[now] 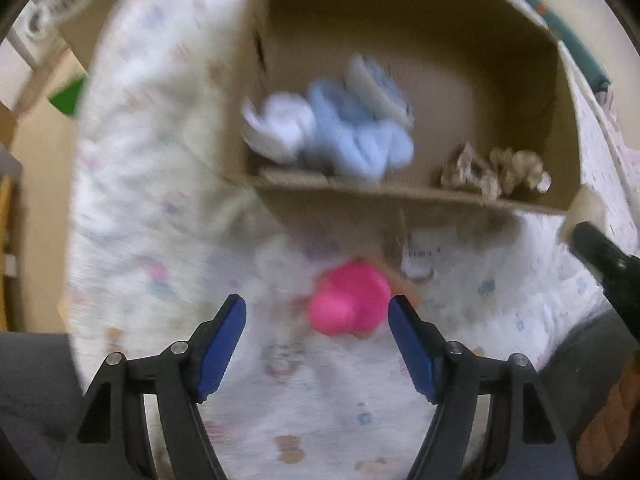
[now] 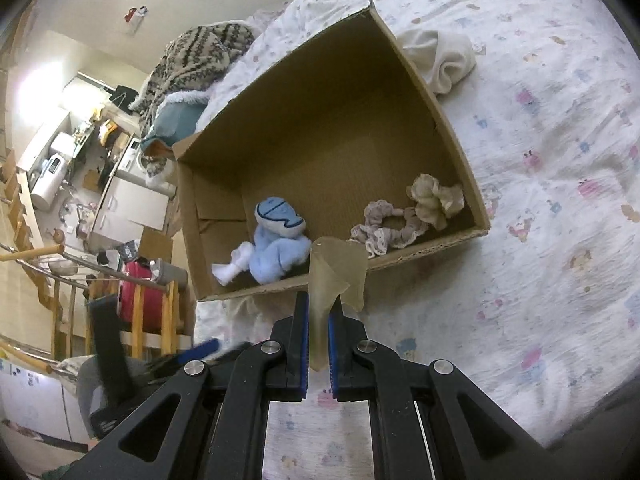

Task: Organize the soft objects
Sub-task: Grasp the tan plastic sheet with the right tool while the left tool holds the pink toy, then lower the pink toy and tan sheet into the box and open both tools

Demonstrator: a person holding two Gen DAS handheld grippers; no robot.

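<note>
A cardboard box (image 2: 432,116) lies on the bed; it also shows in the left wrist view (image 1: 400,200). Inside are a blue plush toy (image 2: 276,240), also in the left wrist view (image 1: 352,136), and beige scrunchies (image 2: 416,212), also in the left wrist view (image 1: 496,172). My left gripper (image 1: 318,320) is open, with a pink soft object (image 1: 352,300) lying on the sheet between its fingertips, near the right finger. My right gripper (image 2: 318,312) is shut on a translucent beige piece (image 2: 340,272), held just in front of the box's near wall.
A white rolled cloth (image 2: 440,56) lies on the sheet beyond the box. A patterned knit garment (image 2: 192,56) and a teal fleece (image 2: 180,120) lie at the bed's far edge. The bed's left edge drops to a cluttered room below (image 2: 80,200).
</note>
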